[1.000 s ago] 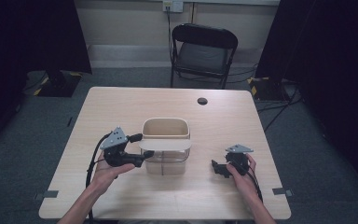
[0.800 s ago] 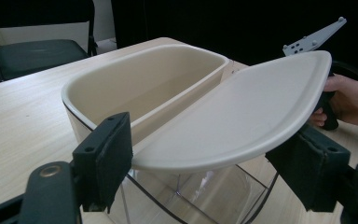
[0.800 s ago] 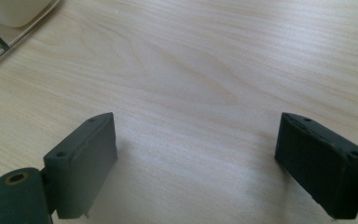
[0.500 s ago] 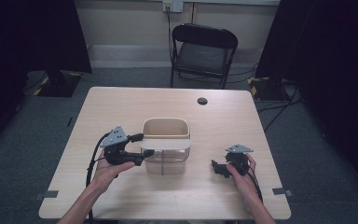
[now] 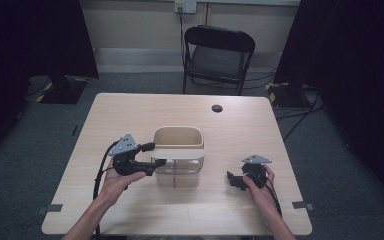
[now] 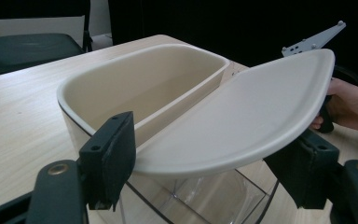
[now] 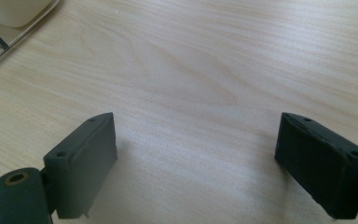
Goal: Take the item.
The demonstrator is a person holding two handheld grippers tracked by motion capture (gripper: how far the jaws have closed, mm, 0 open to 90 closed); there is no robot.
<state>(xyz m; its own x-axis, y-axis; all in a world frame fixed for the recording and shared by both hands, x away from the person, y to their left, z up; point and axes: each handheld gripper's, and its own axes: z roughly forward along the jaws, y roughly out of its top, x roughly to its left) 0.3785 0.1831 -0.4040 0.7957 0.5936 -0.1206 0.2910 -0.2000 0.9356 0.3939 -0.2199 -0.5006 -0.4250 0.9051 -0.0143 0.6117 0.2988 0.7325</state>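
Centrally on the pale wooden desk [image 5: 130,210], left tongs [image 6: 205,163], just closing, straddle the cream half-lid [image 6: 242,116] of the clear plastic bin [image 5: 177,157]; next, probably pinch; right tongs [image 7: 205,163] gape empty.

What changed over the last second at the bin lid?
The left tool has just been closing its jaws around the cream half-lid of the bin; whether the pads press on the lid yet I cannot tell. Unchanged: both hands, the bin and the open right tool over bare table.
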